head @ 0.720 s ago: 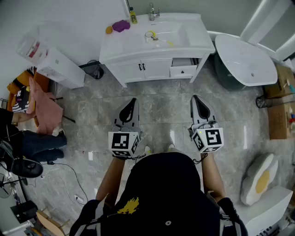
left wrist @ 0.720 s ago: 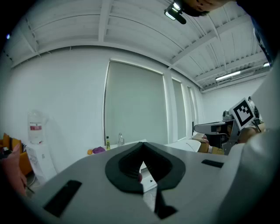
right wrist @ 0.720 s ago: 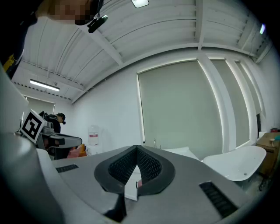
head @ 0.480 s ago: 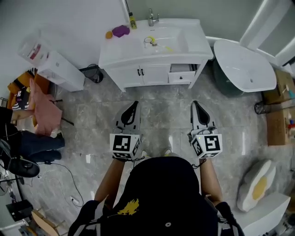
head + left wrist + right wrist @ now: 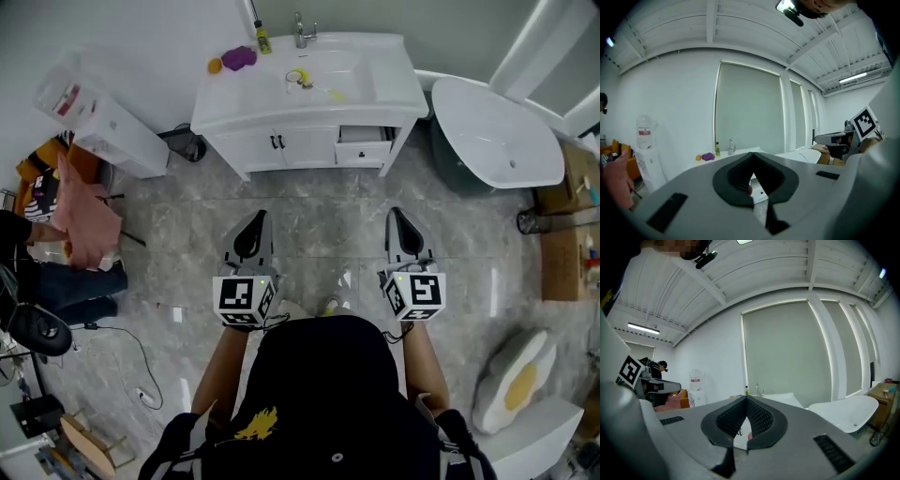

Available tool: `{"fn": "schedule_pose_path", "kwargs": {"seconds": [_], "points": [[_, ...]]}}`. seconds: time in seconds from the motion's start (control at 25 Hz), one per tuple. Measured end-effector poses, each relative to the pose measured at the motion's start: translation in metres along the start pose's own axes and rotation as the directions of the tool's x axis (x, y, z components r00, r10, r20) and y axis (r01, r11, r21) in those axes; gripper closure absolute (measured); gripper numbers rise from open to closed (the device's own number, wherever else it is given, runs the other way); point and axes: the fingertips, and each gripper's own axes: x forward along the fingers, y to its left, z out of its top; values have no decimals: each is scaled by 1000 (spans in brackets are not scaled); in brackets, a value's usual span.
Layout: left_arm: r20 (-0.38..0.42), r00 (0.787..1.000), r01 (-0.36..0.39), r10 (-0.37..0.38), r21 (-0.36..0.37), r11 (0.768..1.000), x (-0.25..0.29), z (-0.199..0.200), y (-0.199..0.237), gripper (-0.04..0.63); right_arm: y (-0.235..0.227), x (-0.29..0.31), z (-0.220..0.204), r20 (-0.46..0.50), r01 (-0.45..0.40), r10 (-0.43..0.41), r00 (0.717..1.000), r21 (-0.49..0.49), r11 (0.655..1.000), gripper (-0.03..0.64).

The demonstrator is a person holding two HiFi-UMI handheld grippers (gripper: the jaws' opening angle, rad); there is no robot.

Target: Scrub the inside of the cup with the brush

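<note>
**Cup in the basin, both grippers clenched on nothing**

The cup [image 5: 298, 76] sits in the basin of the white vanity [image 5: 234, 98]. A yellow item [image 5: 332, 92], possibly the brush, lies just beside it. Only the head view looks into the basin. Well apart from it, above the floor, the left gripper [image 5: 255, 218] and right gripper [image 5: 397, 216] point toward the vanity, jaws pressed together and empty. The left gripper view instead shows the faucet [image 5: 731, 146] and a yellow bottle [image 5: 717, 149]. The red label on the water dispenser [image 5: 645, 152] is too small to read.
</note>
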Motion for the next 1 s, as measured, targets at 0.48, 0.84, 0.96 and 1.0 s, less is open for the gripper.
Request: {"fn": "schedule_pose_path", "kwargs": {"seconds": [0.48, 0.84, 0.96, 1.0], "points": [[-38, 999, -2, 2, -6, 1000, 23, -17, -3, 577, 12, 36, -21, -58, -92, 96, 994, 60, 994, 592], [-36, 999, 5, -6, -50, 999, 131, -42, 74, 578, 29, 161, -31, -105, -142, 143, 984, 15, 990, 592], [-33, 998, 50, -51, -33, 998, 191, -33, 106, 577, 26, 229, -20, -116, -142, 140, 983, -13, 990, 592], [-30, 998, 62, -63, -28, 998, 211, -29, 120, 578, 26, 253, -17, -121, -147, 142, 982, -30, 989, 592]]}}
